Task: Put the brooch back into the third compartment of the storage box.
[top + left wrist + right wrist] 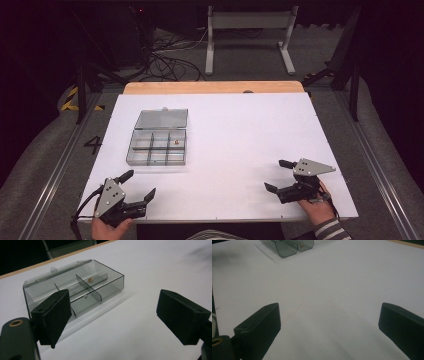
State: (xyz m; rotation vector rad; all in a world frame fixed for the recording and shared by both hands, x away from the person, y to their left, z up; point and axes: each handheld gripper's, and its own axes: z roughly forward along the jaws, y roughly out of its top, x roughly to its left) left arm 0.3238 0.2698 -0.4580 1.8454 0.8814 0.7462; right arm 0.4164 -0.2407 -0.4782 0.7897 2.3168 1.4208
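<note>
A clear grey compartment box (pixel 158 146) lies on the white table, left of centre, with its lid (pixel 162 119) flat open behind it. A small orange-brown bead (pixel 176 143) rests in the far right compartment, and the same bead (pixel 90 279) shows through the box (pixel 75 287) in the left gripper view. My left gripper (pixel 140 184) is open at the near left corner, aimed toward the box, nothing between its jaws. At the near right my right gripper (pixel 278 175) is open over bare table. The box corner (pixel 288 246) sits at the top of the right gripper view.
The white sheet (pixel 240 135) covers the table, with a wooden strip (pixel 214 87) along the far edge. Beyond stand a metal frame (pixel 248 35) and cables (pixel 165 60) on the floor. A striped sleeve (pixel 327 231) enters at the bottom right.
</note>
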